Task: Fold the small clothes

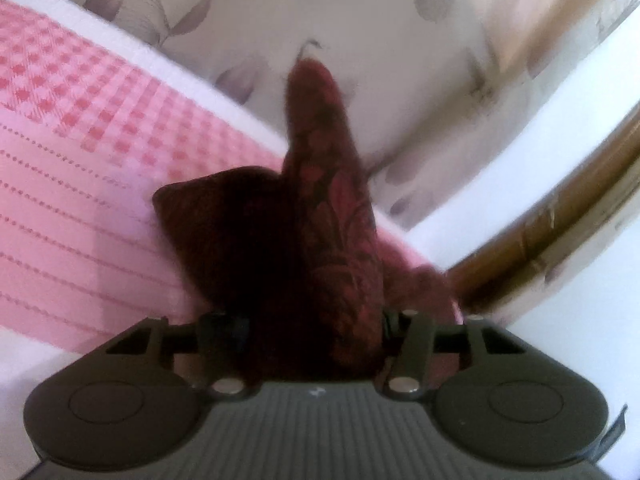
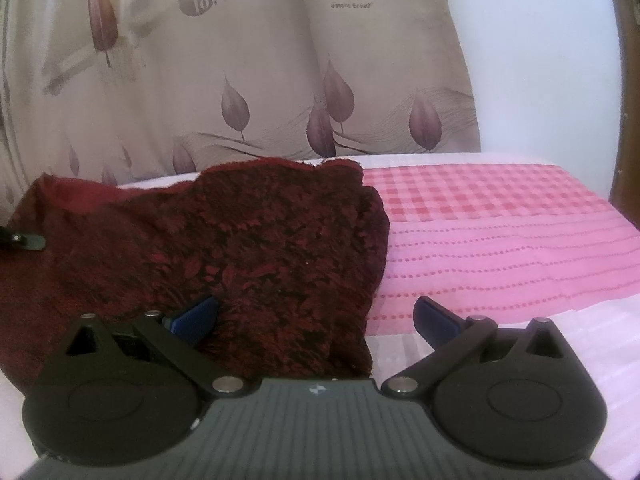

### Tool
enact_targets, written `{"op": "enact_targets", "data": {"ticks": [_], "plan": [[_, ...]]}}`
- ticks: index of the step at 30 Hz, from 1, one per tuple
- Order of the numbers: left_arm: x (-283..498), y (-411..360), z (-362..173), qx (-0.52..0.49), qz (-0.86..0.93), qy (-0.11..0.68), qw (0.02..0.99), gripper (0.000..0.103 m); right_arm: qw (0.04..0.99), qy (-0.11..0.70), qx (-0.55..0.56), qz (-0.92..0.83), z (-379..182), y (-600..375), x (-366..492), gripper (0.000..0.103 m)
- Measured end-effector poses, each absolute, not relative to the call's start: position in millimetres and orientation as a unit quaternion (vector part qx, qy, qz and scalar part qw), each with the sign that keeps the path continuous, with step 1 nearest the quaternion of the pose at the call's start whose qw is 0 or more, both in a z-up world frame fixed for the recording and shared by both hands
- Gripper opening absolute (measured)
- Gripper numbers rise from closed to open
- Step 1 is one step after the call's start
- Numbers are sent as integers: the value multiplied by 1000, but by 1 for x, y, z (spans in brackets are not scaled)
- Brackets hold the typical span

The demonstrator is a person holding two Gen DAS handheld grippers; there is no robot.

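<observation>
Nearest the left wrist camera, the left gripper (image 1: pixel 316 320) has its fingers drawn in tight on a bunched fold of the dark red cloth (image 1: pixel 320 232), which fills the gap between them and rises up and away in a narrow peak. That view is blurred. From the right wrist view, one black finger tip of the left gripper (image 2: pixel 24 240) shows at the far left edge, at the cloth's left side.

Over on the other side, the right gripper (image 2: pixel 316 316) is held low and level with its blue-padded fingers (image 2: pixel 436 316) spread wide, holding nothing; the left pad rests against the cloth's near edge while the right pad sits over the pink cover.

Spread out there, the dark red cloth (image 2: pixel 224 256) is a plush, thick-piled piece with a black leaf pattern and a ragged far edge, lying rumpled on the left part of the pink cover (image 2: pixel 500 240). This cover is woven in a check at its far part and dotted rows nearer. Behind hangs a beige curtain (image 2: pixel 240 80) printed with mauve leaves.
</observation>
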State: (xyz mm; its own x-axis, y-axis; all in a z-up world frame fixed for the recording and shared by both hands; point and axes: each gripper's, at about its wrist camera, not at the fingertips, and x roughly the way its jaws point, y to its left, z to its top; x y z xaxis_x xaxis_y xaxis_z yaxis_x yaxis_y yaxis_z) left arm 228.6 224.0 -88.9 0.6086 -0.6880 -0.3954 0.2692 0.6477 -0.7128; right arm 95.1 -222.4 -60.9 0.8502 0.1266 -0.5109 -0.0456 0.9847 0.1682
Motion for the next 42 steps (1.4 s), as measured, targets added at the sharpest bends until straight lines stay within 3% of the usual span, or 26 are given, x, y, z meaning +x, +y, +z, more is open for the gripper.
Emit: {"op": "enact_targets", "data": {"ticks": [4, 9, 17, 20, 27, 28, 31, 32, 35, 38, 42], "plan": [[201, 184, -45, -280, -257, 316, 869, 52, 967, 223, 113, 47, -56, -232, 81, 103], [167, 90, 0, -157, -266, 272, 911, 52, 959, 132, 218, 121, -17, -244, 43, 101], [123, -58, -25, -2, -321, 229, 919, 50, 849, 204, 403, 274, 26, -268, 56, 102], [111, -65, -34, -13, -344, 212, 915, 50, 830, 267, 435, 226, 14, -289, 69, 101], [65, 5, -2, -116, -338, 136, 924, 51, 793, 286, 483, 236, -10, -312, 76, 102], [60, 23, 4, -138, -321, 121, 929, 55, 792, 289, 482, 237, -13, -309, 80, 102], [55, 79, 12, -184, -232, 52, 954, 84, 776, 298, 492, 260, -22, -298, 94, 102], [59, 91, 11, -193, -213, 52, 956, 86, 773, 299, 493, 265, -24, -292, 99, 102], [117, 117, -8, -249, -263, 172, 916, 86, 759, 313, 506, 265, -31, -279, 115, 102], [149, 95, -34, -211, -324, 253, 887, 86, 746, 325, 517, 267, -38, -266, 128, 102], [143, 44, -49, -187, -408, 264, 854, 86, 735, 341, 523, 266, -35, -253, 146, 103]]}}
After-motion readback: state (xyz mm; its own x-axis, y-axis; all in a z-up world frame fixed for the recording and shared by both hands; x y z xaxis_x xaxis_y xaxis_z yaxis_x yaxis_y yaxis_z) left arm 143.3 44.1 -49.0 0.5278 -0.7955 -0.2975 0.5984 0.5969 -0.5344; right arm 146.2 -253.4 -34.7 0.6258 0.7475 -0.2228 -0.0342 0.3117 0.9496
